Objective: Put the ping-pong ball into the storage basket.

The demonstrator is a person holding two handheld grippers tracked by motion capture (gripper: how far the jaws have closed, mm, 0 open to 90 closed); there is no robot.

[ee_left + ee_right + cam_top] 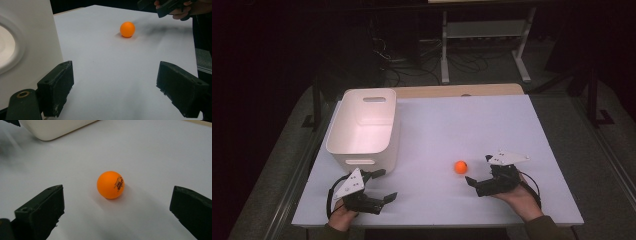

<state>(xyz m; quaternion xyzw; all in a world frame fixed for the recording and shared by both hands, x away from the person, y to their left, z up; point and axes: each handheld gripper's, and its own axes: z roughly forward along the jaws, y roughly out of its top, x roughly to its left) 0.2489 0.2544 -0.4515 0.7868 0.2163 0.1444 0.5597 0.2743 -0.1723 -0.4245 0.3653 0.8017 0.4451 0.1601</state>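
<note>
My right gripper (478,170) has its jaws spread wide, aimed at the orange ball (461,167), which sits on the white table (512,125) just ahead of them, untouched. My left gripper (384,185) is also spread and holds nothing, resting beside the white bin (362,145), well apart from the ball.

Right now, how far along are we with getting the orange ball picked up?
Nothing looks done yet: the orange ball sits loose on the white table, and the white bin looks empty. In hand: the right tool is lined up on the ball with its jaws wide open, not touching it. The left tool waits open near the bin. Left, most likely: closing on the ball and lifting it.
</note>
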